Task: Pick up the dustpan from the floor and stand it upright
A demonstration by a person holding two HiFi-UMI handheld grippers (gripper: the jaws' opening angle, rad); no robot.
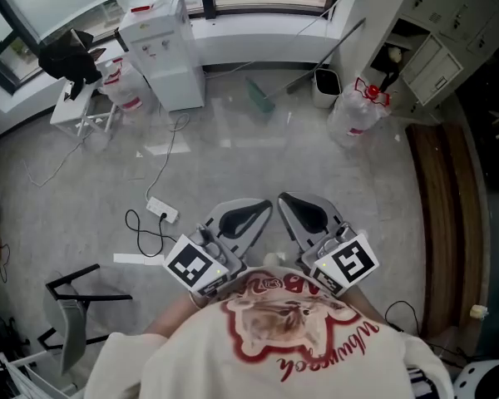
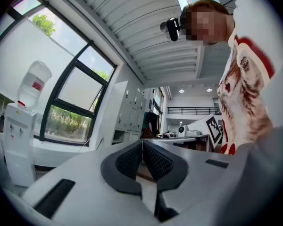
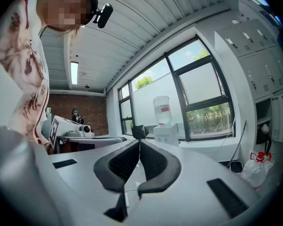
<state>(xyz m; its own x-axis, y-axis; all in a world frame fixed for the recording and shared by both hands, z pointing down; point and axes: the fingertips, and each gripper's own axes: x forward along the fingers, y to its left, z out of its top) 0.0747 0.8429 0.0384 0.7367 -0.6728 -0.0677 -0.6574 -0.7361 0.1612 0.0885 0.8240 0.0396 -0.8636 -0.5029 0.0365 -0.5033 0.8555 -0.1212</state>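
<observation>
A green dustpan lies on the grey floor far ahead of me, below the window. Its long thin handle slants up to the right toward the wall. Both grippers are held close to my chest, well short of it. In the head view the left gripper and the right gripper point forward side by side. In the left gripper view the left gripper has its black ribbed pads pressed together with nothing between them. The right gripper is shut and empty as well.
A white water dispenser stands at the back left, beside a small white table. A white bin and a clear bag of bottles sit to the right of the dustpan. A power strip with cables and a black chair frame are at the left.
</observation>
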